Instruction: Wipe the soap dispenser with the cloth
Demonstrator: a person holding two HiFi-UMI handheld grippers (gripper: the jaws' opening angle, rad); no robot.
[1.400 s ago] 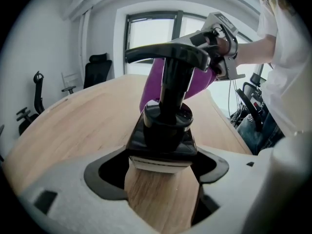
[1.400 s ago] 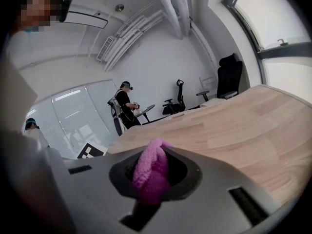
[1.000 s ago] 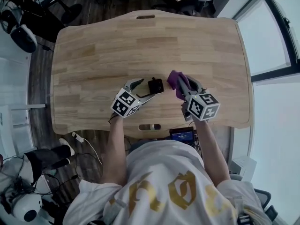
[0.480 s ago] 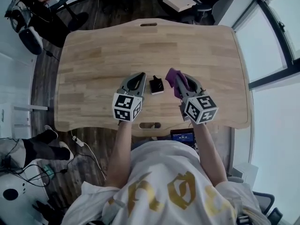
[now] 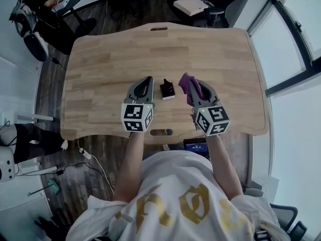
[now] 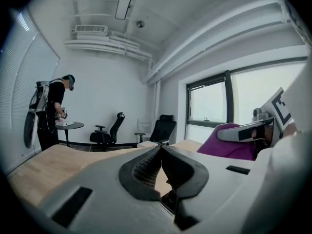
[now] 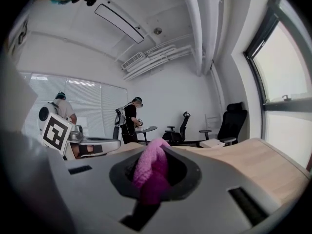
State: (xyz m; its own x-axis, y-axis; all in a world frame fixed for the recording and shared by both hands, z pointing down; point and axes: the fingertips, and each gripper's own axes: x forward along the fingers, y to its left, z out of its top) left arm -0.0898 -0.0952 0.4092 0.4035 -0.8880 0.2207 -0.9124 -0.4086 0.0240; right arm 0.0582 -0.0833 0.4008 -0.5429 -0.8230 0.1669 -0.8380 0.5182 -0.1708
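The left hand-held gripper [image 5: 148, 80], open round the soap dispenser [image 5: 167, 90] a second ago, is closed empty and raised — dispenser alone on the tabletop [image 5: 110, 54], right hand-held gripper [image 5: 194, 88] clamping the cloth [image 5: 184, 81] — so wiping looks done.

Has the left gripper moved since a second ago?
Yes. The left gripper swung away from the dispenser: then at it, open; now left of it, apart, shut.

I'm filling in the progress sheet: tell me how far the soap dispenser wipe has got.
Done: the cloth is picked up, clamped in the right gripper. In hand: both grippers hang beside the soap dispenser, which stands untouched on the table; the left gripper is shut and empty. Still to do: the cloth isn't on the dispenser; whether it has been wiped can't be told.
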